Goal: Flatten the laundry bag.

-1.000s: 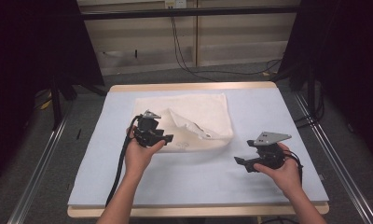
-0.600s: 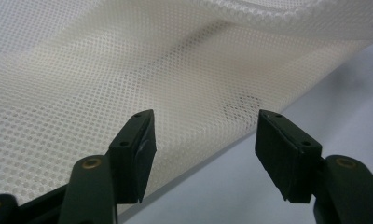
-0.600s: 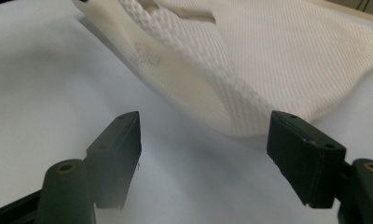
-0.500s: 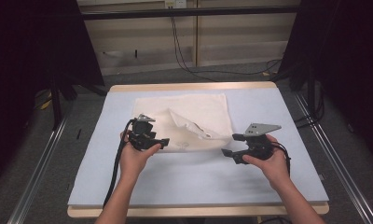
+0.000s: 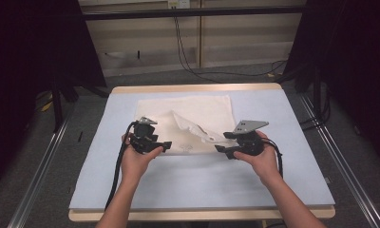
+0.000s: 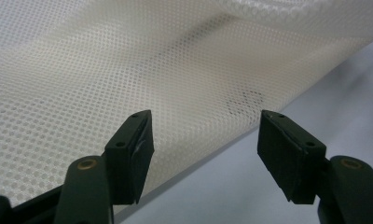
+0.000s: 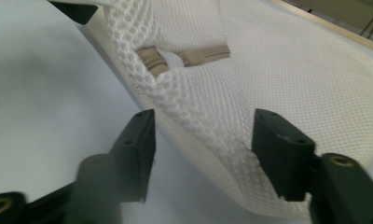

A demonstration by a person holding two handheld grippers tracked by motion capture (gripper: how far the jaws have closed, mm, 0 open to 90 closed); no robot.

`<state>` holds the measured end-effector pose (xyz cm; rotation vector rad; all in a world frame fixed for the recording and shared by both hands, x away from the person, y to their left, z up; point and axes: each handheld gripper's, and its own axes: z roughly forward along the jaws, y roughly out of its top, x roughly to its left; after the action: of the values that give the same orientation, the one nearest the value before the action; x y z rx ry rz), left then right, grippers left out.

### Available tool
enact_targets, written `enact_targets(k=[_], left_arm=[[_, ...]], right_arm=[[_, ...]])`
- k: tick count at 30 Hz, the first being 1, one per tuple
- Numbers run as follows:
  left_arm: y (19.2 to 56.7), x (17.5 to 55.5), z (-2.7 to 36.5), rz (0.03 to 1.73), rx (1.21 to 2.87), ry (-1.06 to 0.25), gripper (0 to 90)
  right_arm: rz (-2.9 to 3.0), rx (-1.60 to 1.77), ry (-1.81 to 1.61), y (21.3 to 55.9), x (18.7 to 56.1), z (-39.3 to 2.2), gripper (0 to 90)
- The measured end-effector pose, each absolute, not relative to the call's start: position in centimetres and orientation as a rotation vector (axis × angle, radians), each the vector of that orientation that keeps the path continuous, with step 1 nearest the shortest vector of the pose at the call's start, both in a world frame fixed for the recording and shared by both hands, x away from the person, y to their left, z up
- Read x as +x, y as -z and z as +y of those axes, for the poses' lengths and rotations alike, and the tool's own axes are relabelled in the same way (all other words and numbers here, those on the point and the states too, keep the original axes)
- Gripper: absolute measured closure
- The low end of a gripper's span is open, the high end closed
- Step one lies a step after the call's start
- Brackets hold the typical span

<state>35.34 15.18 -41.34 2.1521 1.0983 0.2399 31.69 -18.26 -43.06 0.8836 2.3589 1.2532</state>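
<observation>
Found the mesh bag (image 5: 200,111) spread flat in the middle of the blue surface (image 5: 202,185), one flap folded over. Saw the left gripper (image 5: 165,145) at the bag's near left edge, jaws just opened wide, mesh beneath them but nothing clamped. Noted the right gripper (image 5: 221,148) brought in from the right to the folded near edge, jaws just closing around that fold without pinching it yet. Judged a handover of grip: left released, right about to take hold.

**No readable writing**

From where I stand, nothing legible shows. The white mesh cloth (image 5: 188,121) carries a faint dark mark (image 6: 244,99) toward its 6 o'clock edge, too blurred to read as lettering.
</observation>
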Motion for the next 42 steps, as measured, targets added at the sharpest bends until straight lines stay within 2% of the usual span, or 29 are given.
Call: enact_targets(k=[2,7,17,30,42], left_arm=[[41.3,35.3,15.3,1.095,2.157,-0.239,36.9],[41.4,35.2,15.8,1.103,2.158,-0.251,38.0],[41.7,35.2,16.4,1.126,2.151,-0.263,37.7],[41.7,35.6,15.9,1.130,2.142,-0.291,32.3],[41.2,36.7,18.8,1.193,2.111,-0.348,30.1]], right_arm=[[2.395,0.865,-1.258,43.2,31.8,-18.1,58.7],[2.436,0.813,-1.238,43.4,31.2,-18.6,82.2],[2.472,0.851,-1.245,45.2,29.5,-21.0,83.4],[2.530,0.910,-1.204,47.6,28.3,-23.5,83.2],[2.547,0.916,-1.192,48.0,28.1,-24.0,83.3]])
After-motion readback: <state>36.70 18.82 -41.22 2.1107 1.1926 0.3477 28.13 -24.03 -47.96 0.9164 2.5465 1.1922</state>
